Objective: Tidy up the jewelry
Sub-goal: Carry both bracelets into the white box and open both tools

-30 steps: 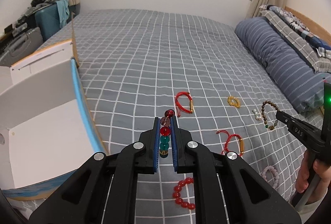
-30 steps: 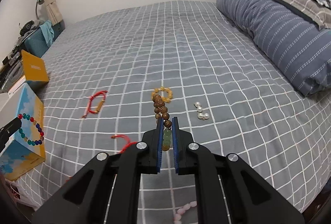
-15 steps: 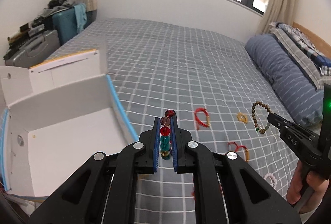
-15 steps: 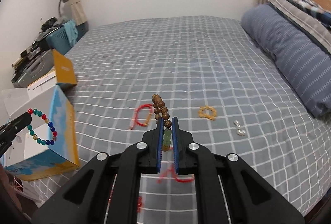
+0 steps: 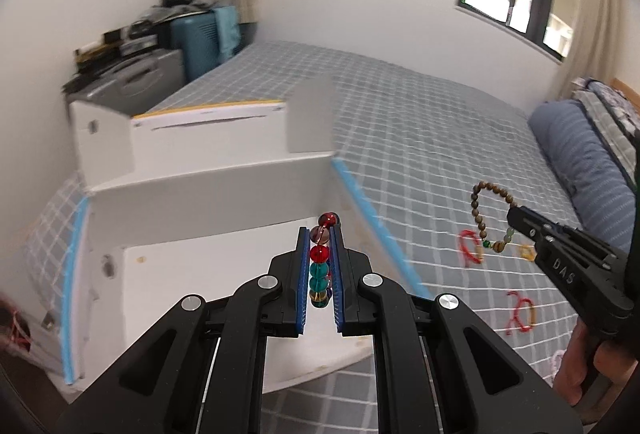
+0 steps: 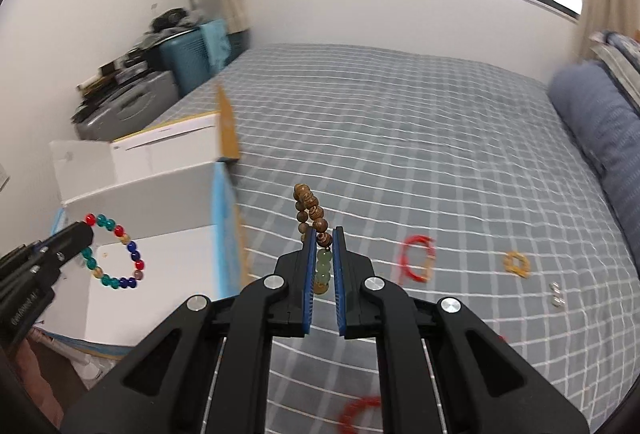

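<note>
1. Left gripper [image 5: 320, 266]: jaws nearly closed, pinching a multicolour bead bracelet [image 5: 320, 266]. The bead row runs lengthwise between the blue pads, away from the camera, with a dark red bead past the tips.
2. In the right wrist view the same bracelet [image 6: 114, 258] hangs as an open loop from the left gripper's tip, in front of the box's open interior.
3. Right gripper [image 6: 322, 262]: jaws closed on a wooden bead bracelet [image 6: 310, 209]. Green beads sit between the pads; brown beads stick up and forward beyond the tips.
4. In the left wrist view that wooden bracelet [image 5: 486, 218] hangs as a loop over the bed, long axis roughly vertical.
5. A hand [image 5: 580, 366] grips the right gripper's handle at the lower right.
6. White open box [image 5: 208, 193] with blue edges sits on the bed's left side, flaps raised.
7. Grey checked bed [image 6: 400, 153] carries loose pieces: red cord bracelet [image 6: 418, 260], amber bead ring [image 6: 517, 264], small pearl pieces [image 6: 556, 294].
8. Farther: striped blue pillow [image 6: 600, 121] at right, suitcases [image 6: 132, 105] at left, blurred.
</note>
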Tool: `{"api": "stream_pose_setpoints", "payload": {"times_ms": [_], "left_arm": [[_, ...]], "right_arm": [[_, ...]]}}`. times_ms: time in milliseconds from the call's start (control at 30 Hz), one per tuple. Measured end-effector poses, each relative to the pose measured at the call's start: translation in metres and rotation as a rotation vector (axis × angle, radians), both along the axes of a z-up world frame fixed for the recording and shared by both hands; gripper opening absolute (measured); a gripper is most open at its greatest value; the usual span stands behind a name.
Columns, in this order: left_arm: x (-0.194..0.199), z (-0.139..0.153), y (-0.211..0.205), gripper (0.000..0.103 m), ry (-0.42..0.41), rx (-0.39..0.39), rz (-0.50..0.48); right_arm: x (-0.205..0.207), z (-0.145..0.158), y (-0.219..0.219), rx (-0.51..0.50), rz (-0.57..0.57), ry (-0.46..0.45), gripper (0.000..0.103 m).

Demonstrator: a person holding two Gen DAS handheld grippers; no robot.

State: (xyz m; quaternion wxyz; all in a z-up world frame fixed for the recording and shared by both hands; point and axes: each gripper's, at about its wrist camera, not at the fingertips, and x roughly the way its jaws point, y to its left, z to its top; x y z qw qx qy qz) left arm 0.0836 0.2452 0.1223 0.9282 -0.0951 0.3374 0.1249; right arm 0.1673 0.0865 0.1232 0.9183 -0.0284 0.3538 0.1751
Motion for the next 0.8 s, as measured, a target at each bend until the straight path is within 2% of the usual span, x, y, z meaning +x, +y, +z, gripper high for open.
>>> {"api": "stream_pose_setpoints", "payload": {"times_ms": [267, 467, 633, 800], "left_arm": [[-0.034, -0.016, 0.062, 0.009, 0.053, 0.008, 0.145], [-0.044, -0.045, 0.090, 0.009, 0.111, -0.008, 0.202], [-0.043, -0.067, 0.106, 0.009, 0.154, -0.028, 0.222], [-0.040, -0.080, 0.112, 0.009, 0.177, -0.035, 0.224]], "right_arm": [[-0.014, -0.012, 0.081, -0.009, 0.147, 0.021, 0.008], [-0.020, -0.043, 0.127, -0.064, 0.218, 0.069, 0.008], [-0.018, -0.067, 0.152, -0.106, 0.234, 0.114, 0.008], [-0.014, -0.086, 0.158, -0.131, 0.234, 0.149, 0.008]]}}
